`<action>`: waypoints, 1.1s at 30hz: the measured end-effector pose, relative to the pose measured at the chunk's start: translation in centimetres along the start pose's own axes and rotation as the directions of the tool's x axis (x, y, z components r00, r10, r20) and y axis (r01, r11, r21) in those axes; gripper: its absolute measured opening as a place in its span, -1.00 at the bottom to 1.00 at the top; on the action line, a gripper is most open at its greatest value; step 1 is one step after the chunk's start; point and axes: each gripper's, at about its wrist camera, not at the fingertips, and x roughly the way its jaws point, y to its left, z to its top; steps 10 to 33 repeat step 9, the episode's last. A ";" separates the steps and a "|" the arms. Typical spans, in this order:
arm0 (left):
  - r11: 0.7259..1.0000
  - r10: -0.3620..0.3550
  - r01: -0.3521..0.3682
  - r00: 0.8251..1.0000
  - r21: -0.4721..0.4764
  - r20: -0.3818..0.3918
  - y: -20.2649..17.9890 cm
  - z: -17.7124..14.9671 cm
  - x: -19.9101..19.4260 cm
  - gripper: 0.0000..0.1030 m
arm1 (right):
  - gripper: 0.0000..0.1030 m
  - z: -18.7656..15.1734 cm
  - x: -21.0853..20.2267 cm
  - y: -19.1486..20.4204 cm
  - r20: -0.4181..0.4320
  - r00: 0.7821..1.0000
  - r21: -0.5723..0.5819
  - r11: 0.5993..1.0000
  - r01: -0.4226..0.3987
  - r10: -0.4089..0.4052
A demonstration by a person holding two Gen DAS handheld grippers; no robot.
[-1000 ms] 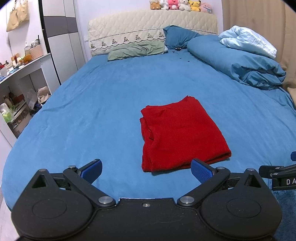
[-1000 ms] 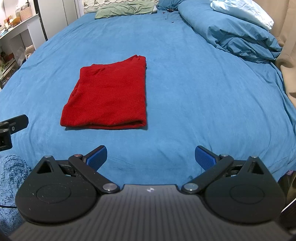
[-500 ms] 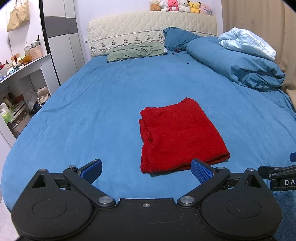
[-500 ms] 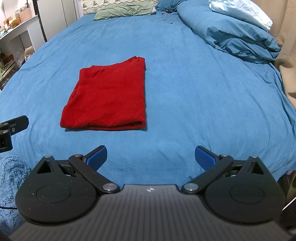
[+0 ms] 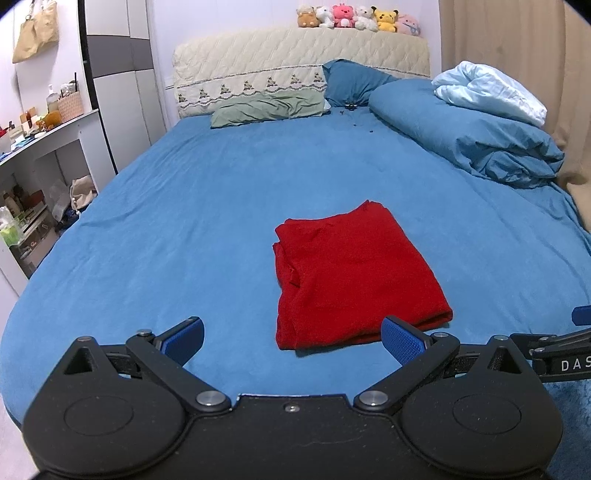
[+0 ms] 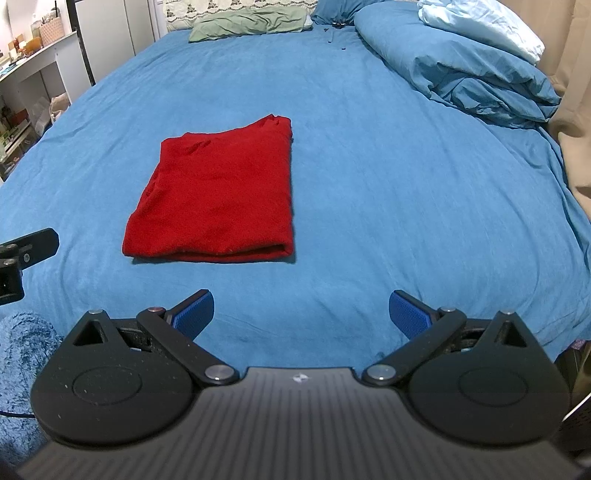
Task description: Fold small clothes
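Both grippers' jaws gape empty before the folded red garment (image 5: 354, 273); only the left view shows plush toys (image 5: 356, 17).

Soft cloth on the bed, matt plastic and bright metal on the tools

The red garment (image 5: 354, 273) is a fuzzy, matt knit lying on the blue bedsheet (image 5: 207, 206), a smooth, faintly napped cloth. The duvet (image 5: 476, 144) looks like crisper, creased cotton, and the headboard (image 5: 295, 70) is quilted cream fabric. The left gripper (image 5: 291, 336) and right gripper (image 6: 301, 308) are matt black, speckled plastic with shiny metal pivot pins; their blue pads (image 5: 400, 341) are finely ribbed (rubbery, by the look).
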 end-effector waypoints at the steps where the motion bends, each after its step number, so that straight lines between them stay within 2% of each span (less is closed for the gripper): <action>1: 1.000 -0.001 0.001 1.000 -0.006 0.000 0.1 0.0 0.0 1.00 | 1.00 0.0 0.0 0.0 0.001 1.000 0.000 1.000 0.000 0.000; 9: 0.999 0.002 -0.002 1.000 -0.041 -0.007 0.9 0.0 0.4 1.00 | 1.00 0.0 -0.1 0.2 0.002 1.000 0.002 1.000 0.000 0.000; 33: 0.999 0.002 -0.002 1.000 -0.041 -0.007 0.9 0.0 0.4 1.00 | 1.00 0.0 -0.1 0.2 0.002 1.000 0.002 1.000 0.000 0.000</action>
